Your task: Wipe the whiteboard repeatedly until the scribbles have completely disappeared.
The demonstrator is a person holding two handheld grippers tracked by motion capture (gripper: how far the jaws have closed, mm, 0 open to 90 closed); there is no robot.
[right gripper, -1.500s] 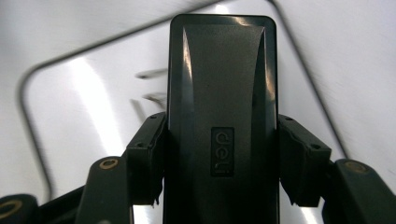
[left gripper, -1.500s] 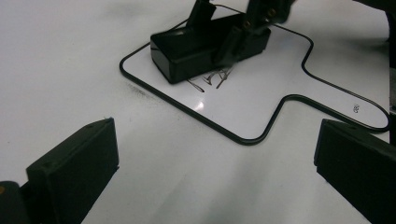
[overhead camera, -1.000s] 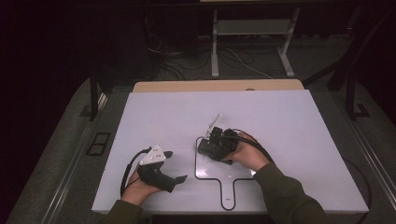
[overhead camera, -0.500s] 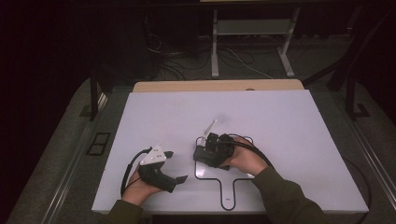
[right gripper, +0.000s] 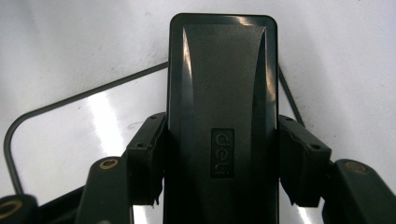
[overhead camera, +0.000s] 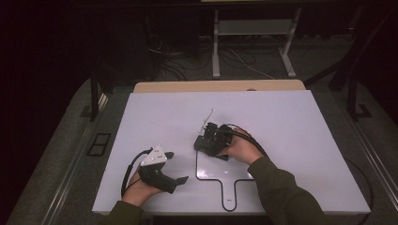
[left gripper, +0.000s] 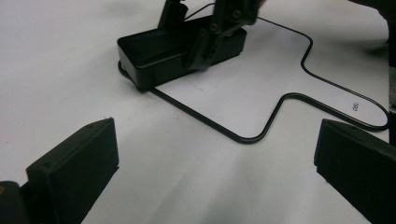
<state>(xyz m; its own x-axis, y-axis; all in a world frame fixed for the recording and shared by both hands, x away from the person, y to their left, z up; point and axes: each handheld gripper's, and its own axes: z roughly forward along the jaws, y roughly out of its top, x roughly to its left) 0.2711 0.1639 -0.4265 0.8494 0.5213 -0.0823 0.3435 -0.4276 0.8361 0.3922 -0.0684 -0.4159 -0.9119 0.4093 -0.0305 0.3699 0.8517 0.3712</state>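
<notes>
A black oblong box (right gripper: pixel 222 93) with an embossed logo rests on the white table, and my right gripper (right gripper: pixel 222 158) is shut on its two long sides. Both pads (right gripper: pixel 147 158) press against its walls. In the high view the box (overhead camera: pixel 202 143) sits at the upper left corner of a black outline (overhead camera: pixel 220 180) drawn on the table, under the right gripper (overhead camera: pixel 213 137). From the left gripper view the box (left gripper: pixel 154 56) shows as an open shallow tray. My left gripper (left gripper: pixel 215 172) rests open near the front left, with nothing between its jaws.
The white tabletop (overhead camera: pixel 291 126) ends close to the person's side at the front edge (overhead camera: pixel 225 213). A thin white rod (overhead camera: pixel 208 117) sticks out just beyond the right gripper. Stands and cables (overhead camera: pixel 220 56) lie on the dark floor behind the table.
The right gripper with the black box slid a little left and toward the person, then back away. The left gripper stayed where it was.
</notes>
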